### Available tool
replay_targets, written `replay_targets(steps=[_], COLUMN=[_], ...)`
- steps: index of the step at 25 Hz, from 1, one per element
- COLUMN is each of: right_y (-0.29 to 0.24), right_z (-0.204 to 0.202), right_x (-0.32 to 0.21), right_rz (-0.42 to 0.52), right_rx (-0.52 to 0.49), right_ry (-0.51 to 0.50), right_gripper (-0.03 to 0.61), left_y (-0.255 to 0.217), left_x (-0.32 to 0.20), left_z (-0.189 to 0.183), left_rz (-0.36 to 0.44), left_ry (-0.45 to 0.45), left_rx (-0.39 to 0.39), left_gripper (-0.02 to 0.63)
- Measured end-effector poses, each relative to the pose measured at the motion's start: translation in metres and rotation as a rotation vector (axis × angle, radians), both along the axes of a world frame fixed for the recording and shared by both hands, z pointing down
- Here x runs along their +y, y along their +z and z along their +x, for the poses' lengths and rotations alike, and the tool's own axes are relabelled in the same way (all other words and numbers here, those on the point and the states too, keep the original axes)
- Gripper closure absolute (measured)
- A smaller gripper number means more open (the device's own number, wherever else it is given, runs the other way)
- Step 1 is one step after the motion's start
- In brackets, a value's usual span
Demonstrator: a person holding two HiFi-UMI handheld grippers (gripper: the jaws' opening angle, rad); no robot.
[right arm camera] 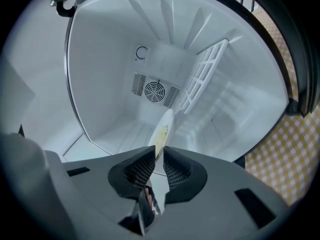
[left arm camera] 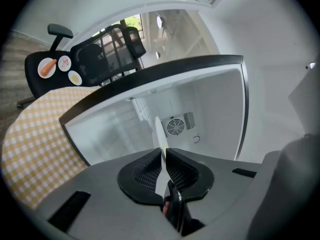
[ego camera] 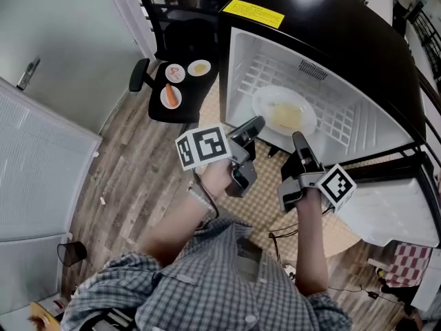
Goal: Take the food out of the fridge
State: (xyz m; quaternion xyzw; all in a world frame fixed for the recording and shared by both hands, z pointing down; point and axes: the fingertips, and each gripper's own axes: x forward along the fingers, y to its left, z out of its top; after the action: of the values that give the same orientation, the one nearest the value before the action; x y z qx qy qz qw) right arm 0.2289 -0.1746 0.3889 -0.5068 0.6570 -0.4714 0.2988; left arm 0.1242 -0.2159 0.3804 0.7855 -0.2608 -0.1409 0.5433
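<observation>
**Asker:** Head view, starting from the left: what has your left gripper got?

**Me:** My left gripper [ego camera: 255, 123] has its jaws drawn narrow on the left rim of the white plate [ego camera: 264, 97]. The plate is inside the open fridge [ego camera: 241, 61], right of centre in the frame. In the left gripper view I see the plate [left arm camera: 158, 133] edge-on, pinched between my pads.

**Asker:** And the other one?

**Me:** My right gripper [ego camera: 298, 138] is narrow too, clamped on the plate's lower right rim. In the right gripper view the plate [right arm camera: 163, 126] runs edge-on into the slot between my jaws.

**Asker:** Count things for me.

**Me:** At the upper left there is one black chair [ego camera: 157, 112] carrying three small plates [ego camera: 175, 73]. Then my two grippers, both on the same plate. There is one plate in the fridge, with one heap of yellow food [ego camera: 285, 114], and one fridge.
</observation>
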Motion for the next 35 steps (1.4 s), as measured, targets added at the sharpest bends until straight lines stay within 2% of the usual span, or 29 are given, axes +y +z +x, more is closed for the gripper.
replay_targets(steps=[16,26,35], right_y=[0.021,0.069,0.124], right_z=[-0.079,-0.089,-0.091], right_x=[0.026,0.045,0.058], right_rz=[-0.037,-0.13,-0.236], right_rx=[0.03,0.01,0.056], right_ry=[-0.229,-0.26,-0.286], right_gripper=[0.534,0.534,0.534], left_y=[0.024,0.074,0.125], left_x=[0.042,0.062,0.074], left_z=[-0.079,-0.086,-0.09], left_rz=[-0.004,-0.1,-0.169], left_ry=[-0.103,-0.083,-0.051], left_rx=[-0.086,-0.092,-0.159], left_gripper=[0.575,0.575,0.577])
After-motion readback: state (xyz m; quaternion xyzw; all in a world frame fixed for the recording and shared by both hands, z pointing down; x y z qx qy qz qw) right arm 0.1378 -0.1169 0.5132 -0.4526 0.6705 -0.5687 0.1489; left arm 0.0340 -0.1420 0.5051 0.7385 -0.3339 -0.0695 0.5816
